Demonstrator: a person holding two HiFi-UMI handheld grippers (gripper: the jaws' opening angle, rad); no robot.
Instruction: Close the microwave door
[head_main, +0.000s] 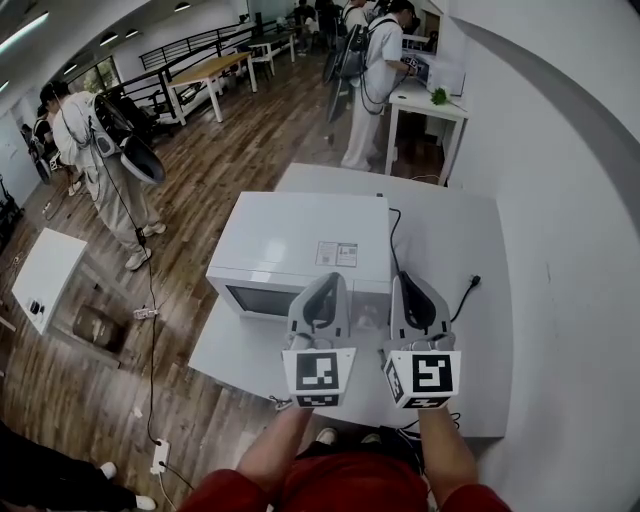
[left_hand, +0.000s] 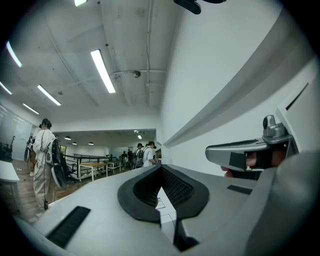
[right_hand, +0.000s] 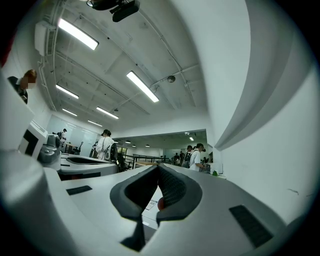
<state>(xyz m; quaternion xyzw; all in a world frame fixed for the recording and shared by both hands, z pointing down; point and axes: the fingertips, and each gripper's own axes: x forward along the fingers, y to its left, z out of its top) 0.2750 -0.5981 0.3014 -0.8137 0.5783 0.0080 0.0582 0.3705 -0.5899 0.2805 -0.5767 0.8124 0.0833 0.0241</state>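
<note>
Microwave (head_main: 300, 235) sits on white desk (head_main: 440, 240), near its left front edge, w/ dark-window door (head_main: 262, 300) facing the person; door looks flush w/ the front, i.e. closed. A label shows on top of the box. L claw (head_main: 333, 280) and R claw (head_main: 408, 280) hang side by side just over the microwave's front right part, pointing away from the person, roughly level, not seen touching it. Both claws clenched: in each gripper view the pads meet at the tips w/ nothing gripped, only a sliver of microwave top visible below them. Black cable (head_main: 463, 298) runs across the desk right of the microwave. White wall (head_main: 570, 200) borders the desk on the right. Wood floor (head_main: 230, 150) to the left, w/ a person (head_main: 100, 150) standing well apart.
</note>
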